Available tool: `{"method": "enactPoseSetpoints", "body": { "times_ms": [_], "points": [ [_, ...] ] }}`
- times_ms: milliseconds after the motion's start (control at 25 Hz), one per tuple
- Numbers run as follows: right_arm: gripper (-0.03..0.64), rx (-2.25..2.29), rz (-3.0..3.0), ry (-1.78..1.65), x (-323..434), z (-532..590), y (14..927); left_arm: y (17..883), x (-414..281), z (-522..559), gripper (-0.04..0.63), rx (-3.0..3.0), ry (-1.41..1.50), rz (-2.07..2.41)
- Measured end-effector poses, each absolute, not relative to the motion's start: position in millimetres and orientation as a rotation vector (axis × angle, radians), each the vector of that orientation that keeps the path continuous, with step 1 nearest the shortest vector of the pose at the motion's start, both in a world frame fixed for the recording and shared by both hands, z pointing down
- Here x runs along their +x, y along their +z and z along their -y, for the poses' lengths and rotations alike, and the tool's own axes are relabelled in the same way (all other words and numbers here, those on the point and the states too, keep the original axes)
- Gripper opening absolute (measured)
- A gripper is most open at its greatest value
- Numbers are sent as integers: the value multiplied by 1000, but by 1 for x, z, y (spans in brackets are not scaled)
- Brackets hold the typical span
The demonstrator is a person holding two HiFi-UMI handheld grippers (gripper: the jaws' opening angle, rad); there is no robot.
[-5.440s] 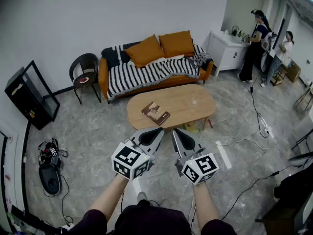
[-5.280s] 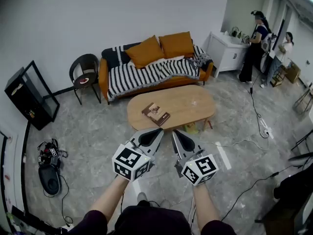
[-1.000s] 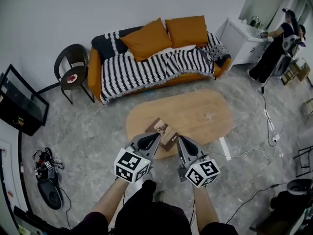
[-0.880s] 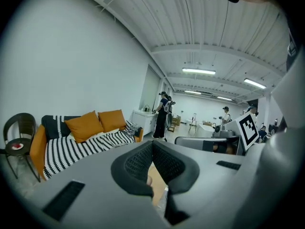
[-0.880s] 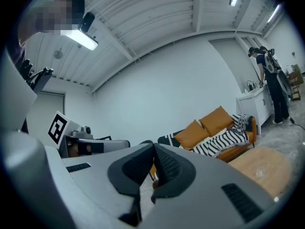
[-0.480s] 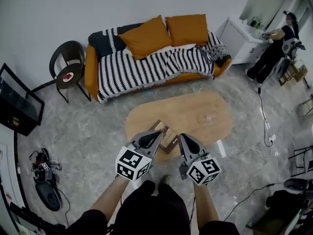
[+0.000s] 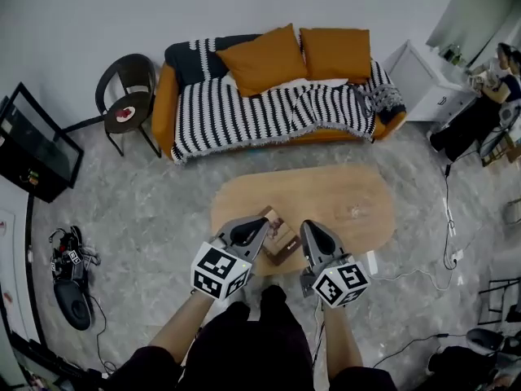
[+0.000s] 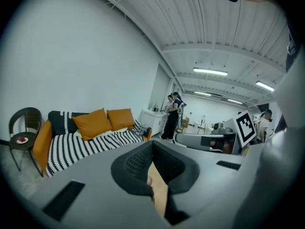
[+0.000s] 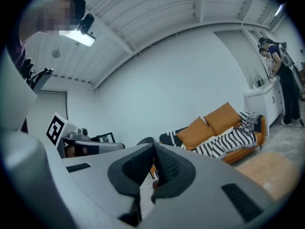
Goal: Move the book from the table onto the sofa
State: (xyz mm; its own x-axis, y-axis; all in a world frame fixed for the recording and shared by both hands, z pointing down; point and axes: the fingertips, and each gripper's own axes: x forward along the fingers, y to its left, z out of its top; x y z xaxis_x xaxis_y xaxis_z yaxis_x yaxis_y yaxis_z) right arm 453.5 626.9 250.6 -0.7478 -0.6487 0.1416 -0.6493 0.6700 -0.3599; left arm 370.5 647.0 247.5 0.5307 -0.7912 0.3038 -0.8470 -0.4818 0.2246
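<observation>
The book [image 7: 282, 235], brown with a pale cover picture, lies on the near left part of the oval wooden table [image 7: 350, 198]. My left gripper [image 7: 261, 221] is shut and empty, its tip over the book's left edge. To the book's right, my right gripper [image 7: 307, 227] is also shut with nothing in it. The jaws stand pressed together in the left gripper view [image 8: 152, 145] and in the right gripper view [image 9: 154, 149]. The orange sofa [image 7: 244, 116], with a striped blanket and orange cushions, stands beyond the table and also shows as the sofa [image 8: 86, 137] and the sofa [image 9: 224, 132].
A black chair [image 7: 126, 104] stands left of the sofa and a dark cabinet [image 7: 32, 149] further left. A white cabinet [image 7: 423, 80] and people [image 7: 492, 88] are at the right. Cables [image 7: 446, 218] and dark gear [image 7: 65, 279] lie on the floor.
I have come closer to the table. Both shut grippers have moved forward and now flank the book, which has not moved.
</observation>
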Motion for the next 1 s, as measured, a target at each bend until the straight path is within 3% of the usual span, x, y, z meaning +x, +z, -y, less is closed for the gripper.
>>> {"method": "enactPoseSetpoints", "body": {
  "times_ms": [600, 1000],
  "points": [
    [25, 803, 2917, 634, 472, -545, 273, 264, 380, -585, 15, 2232, 213, 1592],
    [25, 732, 2840, 675, 459, -529, 322, 323, 358, -589, 15, 2087, 185, 1604]
  ]
}}
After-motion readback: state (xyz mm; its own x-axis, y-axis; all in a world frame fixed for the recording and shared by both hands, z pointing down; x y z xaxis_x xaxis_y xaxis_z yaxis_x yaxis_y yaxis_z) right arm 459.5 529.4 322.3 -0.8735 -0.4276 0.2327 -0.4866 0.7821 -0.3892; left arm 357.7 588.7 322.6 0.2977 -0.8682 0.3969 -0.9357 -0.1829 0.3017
